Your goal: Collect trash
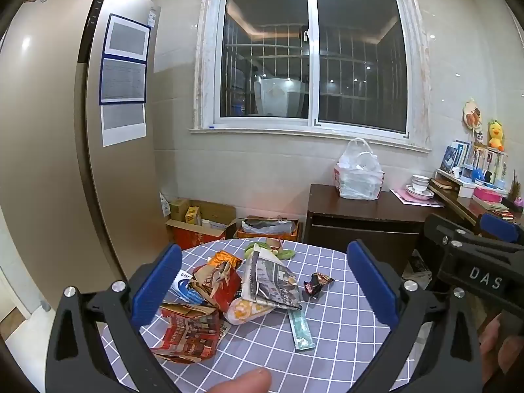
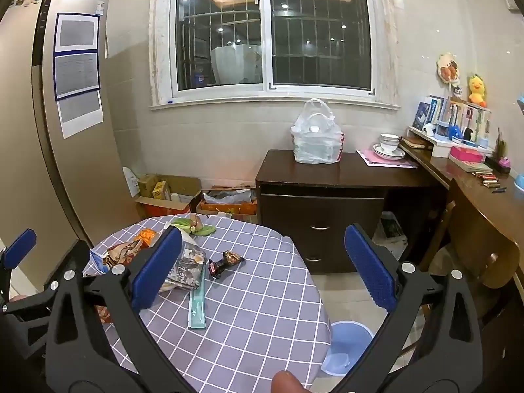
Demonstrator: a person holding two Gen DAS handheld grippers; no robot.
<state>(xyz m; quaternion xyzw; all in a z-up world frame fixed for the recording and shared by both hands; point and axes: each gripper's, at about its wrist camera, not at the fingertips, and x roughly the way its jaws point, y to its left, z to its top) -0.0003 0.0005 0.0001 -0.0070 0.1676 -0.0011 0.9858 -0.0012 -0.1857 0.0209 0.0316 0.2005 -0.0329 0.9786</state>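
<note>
Each view looks forward and slightly down along its own gripper's two blue fingers, from just above the near edge of the round checked table (image 1: pixel 334 321), toward the far window (image 1: pixel 311 55). The left wrist view sits over the table's left part, close to the wrapper pile (image 1: pixel 229 294). The right wrist view sits further right, over the table's right edge, taking in the blue bin (image 2: pixel 347 347). Both share table, window and dark cabinet (image 2: pixel 327 203).

White letters "DAS" stand on the right gripper (image 1: pixel 484 252); other print is unreadable.
</note>
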